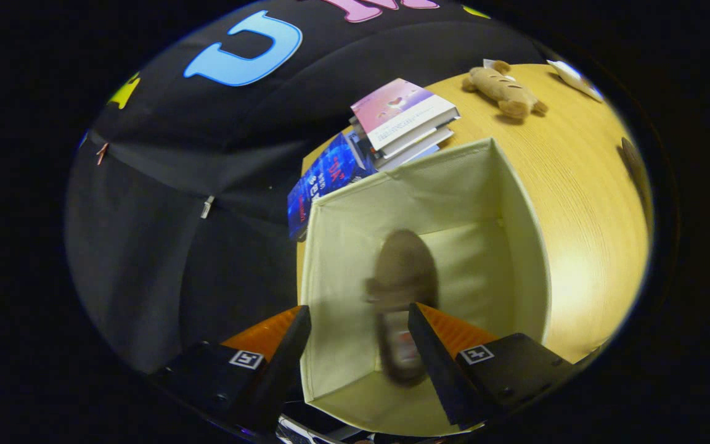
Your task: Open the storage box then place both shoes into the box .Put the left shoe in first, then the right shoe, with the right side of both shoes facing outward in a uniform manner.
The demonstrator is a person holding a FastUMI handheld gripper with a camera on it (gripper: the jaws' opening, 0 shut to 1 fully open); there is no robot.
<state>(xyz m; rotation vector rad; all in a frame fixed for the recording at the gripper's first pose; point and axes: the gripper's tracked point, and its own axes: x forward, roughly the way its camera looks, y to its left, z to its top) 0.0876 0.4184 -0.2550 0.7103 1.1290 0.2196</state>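
Two black fingers of the gripper point steeply down over the open storage box, tilted so that the whole scene leans. The hand that carries the tool is out of sight, so I cannot speak of its pose beyond that downward aim. The fingers stand wide apart, orange showing on their outer faces, and nothing is clamped between them. The left finger hangs over the box's near left wall, and the right finger over its inside.

Between the fingers and below them lies a brown shoe, blurred, its rounded toe pointing away and its opening towards the fingers. It sits inside the box, close to the right finger, but I cannot tell whether that finger touches it, nor whether the shoe rests on the box floor.

The box is pale cream fabric and stands on a wooden table. Just beyond its far wall is a stack of books, with a blue book leaning beside the far left corner. Further off on the table lies a plush toy.
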